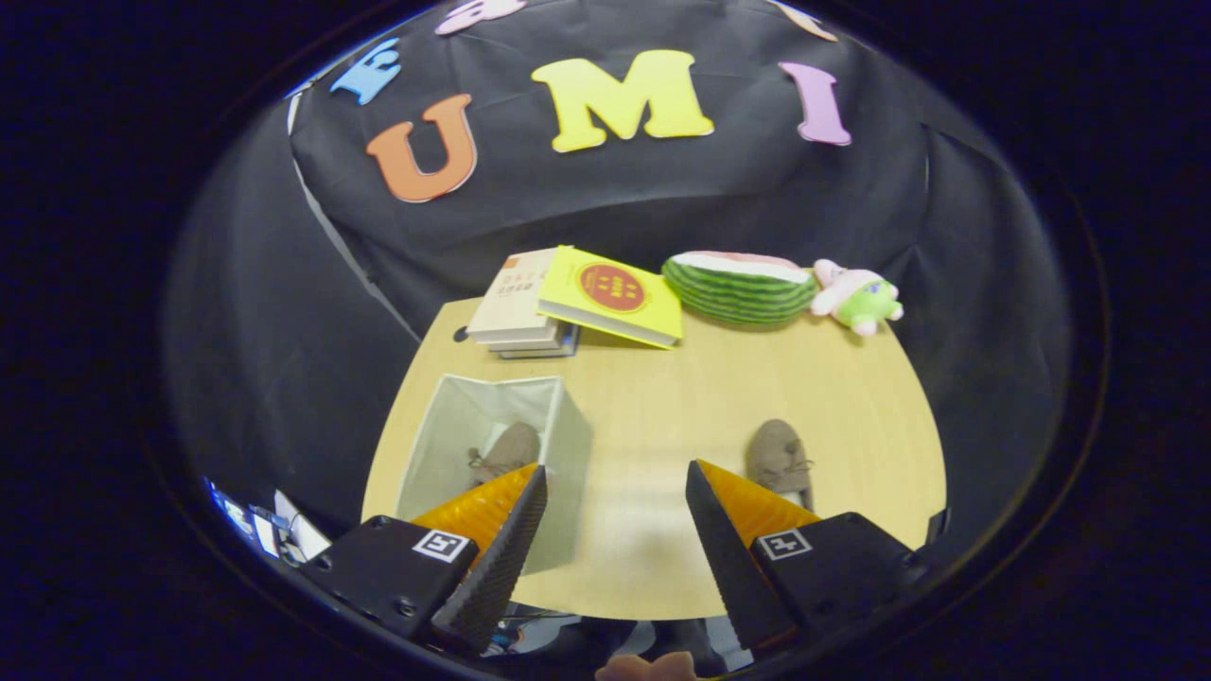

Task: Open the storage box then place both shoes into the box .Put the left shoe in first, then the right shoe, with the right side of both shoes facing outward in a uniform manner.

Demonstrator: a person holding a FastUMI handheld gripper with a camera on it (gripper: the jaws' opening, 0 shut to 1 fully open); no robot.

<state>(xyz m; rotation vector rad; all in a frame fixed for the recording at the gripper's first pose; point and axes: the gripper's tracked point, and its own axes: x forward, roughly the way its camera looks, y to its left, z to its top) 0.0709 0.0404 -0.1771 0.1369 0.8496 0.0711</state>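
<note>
The desk (662,397) carries everything, a pale wooden top with dark cloth hanging behind its far edge; the storage box (454,426) stands near the left edge, toward the near left corner, a pale fabric bin with its top open, so the opening step looks finished; one brown shoe (506,452) already lies inside it, resting against the box's right wall, and judging by the task's order this should be the left shoe, though which side faces outward I cannot tell from here; along the far edge lie things apart from the job: a stack of books (516,312) with a yellow book (613,295) leaning on it toward the far left, a watermelon toy (740,287) in the middle, and a small plush toy (856,298) just beside it toward the far right corner; they sit well apart from the working area, presumably as clutter to be ignored; the second shoe (778,459) rests on the bare desk nearer the right edge, just ahead of the right finger, toe pointing away; the gripper (615,487) hangs above the near edge with its fingers spread wide and nothing between them, one finger over the box, the other by the loose shoe; that released stance suits a reach toward the remaining shoe, which I judge to be the next thing to take.
</note>
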